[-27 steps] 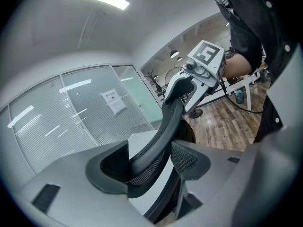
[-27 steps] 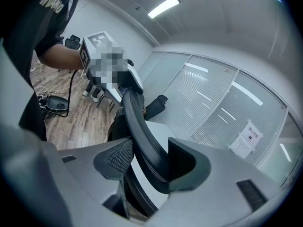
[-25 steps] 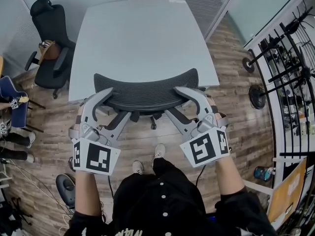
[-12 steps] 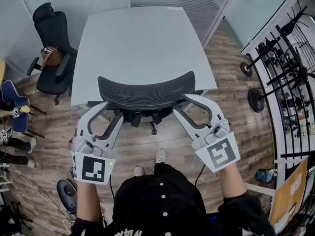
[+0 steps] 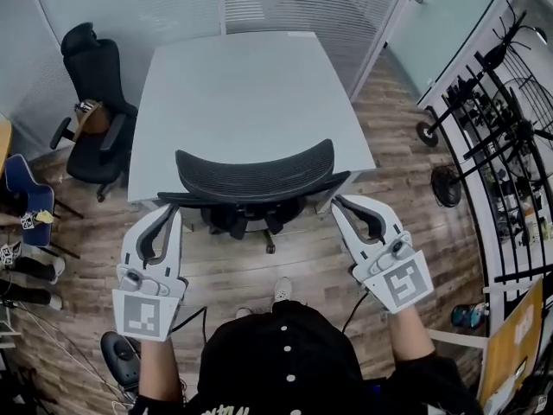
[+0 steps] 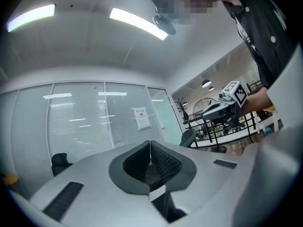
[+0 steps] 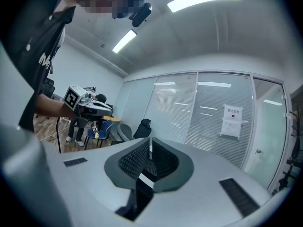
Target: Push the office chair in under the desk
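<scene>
The office chair [image 5: 255, 173], black with a mesh backrest, stands at the front edge of the grey desk [image 5: 233, 85], its seat under the top. My left gripper [image 5: 175, 212] is just below the backrest's left end. My right gripper [image 5: 335, 202] is just below its right end. Both sets of jaws have just been closing and now meet, with nothing between them. In the left gripper view the shut left gripper [image 6: 150, 143] points level across the room, and the right gripper [image 6: 222, 110] shows beyond it. The right gripper view shows the right gripper [image 7: 150, 141] shut too.
A second black office chair [image 5: 91, 102] stands left of the desk, and a blue chair [image 5: 22, 188] sits at the left edge. Metal racks and stands [image 5: 492, 102] line the right side. A glass wall with blinds [image 5: 285, 3] runs behind the desk. The floor is wood.
Both grippers were open against the lower backrest. They have drawn back toward me, rolled upright and closed. The chair now sits slightly further under the desk.
</scene>
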`<action>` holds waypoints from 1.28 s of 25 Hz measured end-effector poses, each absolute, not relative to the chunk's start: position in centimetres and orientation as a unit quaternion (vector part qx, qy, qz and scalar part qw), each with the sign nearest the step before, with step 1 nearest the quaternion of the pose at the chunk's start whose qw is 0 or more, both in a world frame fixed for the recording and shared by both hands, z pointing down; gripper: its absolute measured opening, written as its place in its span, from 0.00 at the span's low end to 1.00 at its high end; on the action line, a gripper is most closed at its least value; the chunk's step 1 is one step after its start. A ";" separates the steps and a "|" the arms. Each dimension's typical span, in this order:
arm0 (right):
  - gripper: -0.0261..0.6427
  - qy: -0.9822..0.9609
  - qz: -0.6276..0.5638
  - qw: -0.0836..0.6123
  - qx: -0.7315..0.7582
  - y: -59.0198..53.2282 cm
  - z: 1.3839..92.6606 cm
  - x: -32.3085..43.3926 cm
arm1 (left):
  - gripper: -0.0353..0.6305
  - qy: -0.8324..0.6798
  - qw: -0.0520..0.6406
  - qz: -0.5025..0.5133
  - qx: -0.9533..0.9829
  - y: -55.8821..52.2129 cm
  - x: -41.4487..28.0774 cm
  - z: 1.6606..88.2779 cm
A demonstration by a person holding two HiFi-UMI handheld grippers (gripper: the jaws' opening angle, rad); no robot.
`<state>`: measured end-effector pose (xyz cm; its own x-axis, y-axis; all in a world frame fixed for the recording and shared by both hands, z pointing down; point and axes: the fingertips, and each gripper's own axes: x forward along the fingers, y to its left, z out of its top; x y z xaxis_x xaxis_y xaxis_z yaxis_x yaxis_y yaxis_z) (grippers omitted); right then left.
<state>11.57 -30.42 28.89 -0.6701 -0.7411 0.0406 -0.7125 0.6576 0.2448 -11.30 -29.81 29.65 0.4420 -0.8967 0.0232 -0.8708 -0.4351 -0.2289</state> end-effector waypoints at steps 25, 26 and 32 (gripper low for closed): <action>0.09 -0.845 -0.063 0.002 0.531 -29.1 30.0 21.5 | 0.08 0.570 0.096 -0.080 -0.812 -29.0 -13.5 32.1; 0.09 -0.845 -0.063 0.004 0.532 -29.0 30.0 21.5 | 0.08 0.571 0.097 -0.080 -0.811 -29.1 -13.5 32.1; 0.09 -0.843 -0.062 0.008 0.534 -29.0 30.2 21.6 | 0.08 0.579 0.082 -0.085 -0.807 -29.2 -13.1 32.3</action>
<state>21.56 -29.04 30.25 -0.4290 -0.9017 -0.0537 -0.8998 0.4214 0.1130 -13.09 -29.17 32.26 0.3153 -0.9480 0.0430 -0.9202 -0.3165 -0.2304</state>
